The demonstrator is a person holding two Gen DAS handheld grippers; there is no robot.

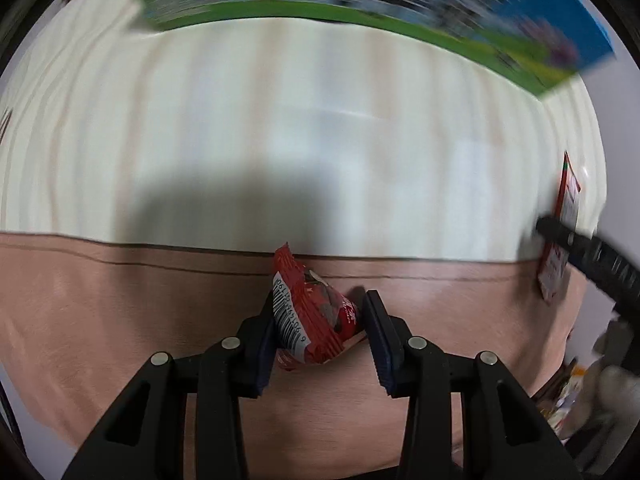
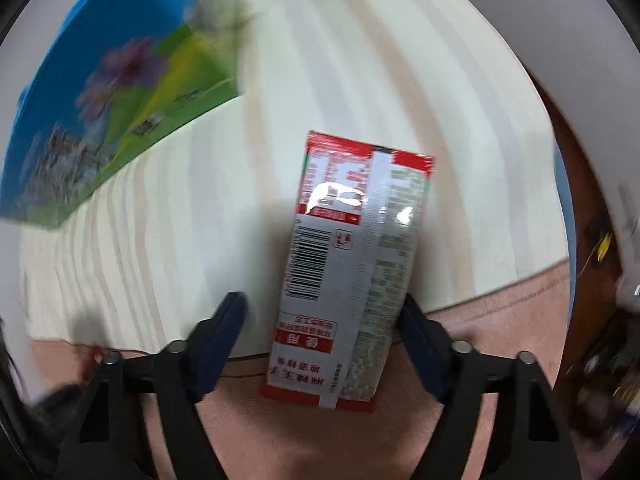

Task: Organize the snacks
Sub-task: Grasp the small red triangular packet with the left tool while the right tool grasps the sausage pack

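Note:
In the left wrist view a small red snack packet (image 1: 310,312) with a barcode sits between the fingers of my left gripper (image 1: 320,320). The left finger touches it and the right finger stands a little apart, so the jaws are open. In the right wrist view a long red and silver snack packet (image 2: 352,264) lies across the edge of the pale wooden board (image 2: 160,220), between the wide-open fingers of my right gripper (image 2: 324,320). Its right edge is near the right finger. The same packet (image 1: 566,216) and the right gripper's finger show at the right edge of the left wrist view.
A blue and green picture box (image 1: 360,4) lies at the far side of the board; it also shows in the right wrist view (image 2: 100,120). The board rests on a pinkish-brown table (image 1: 120,320). Cluttered items (image 2: 608,320) sit off the table's right side.

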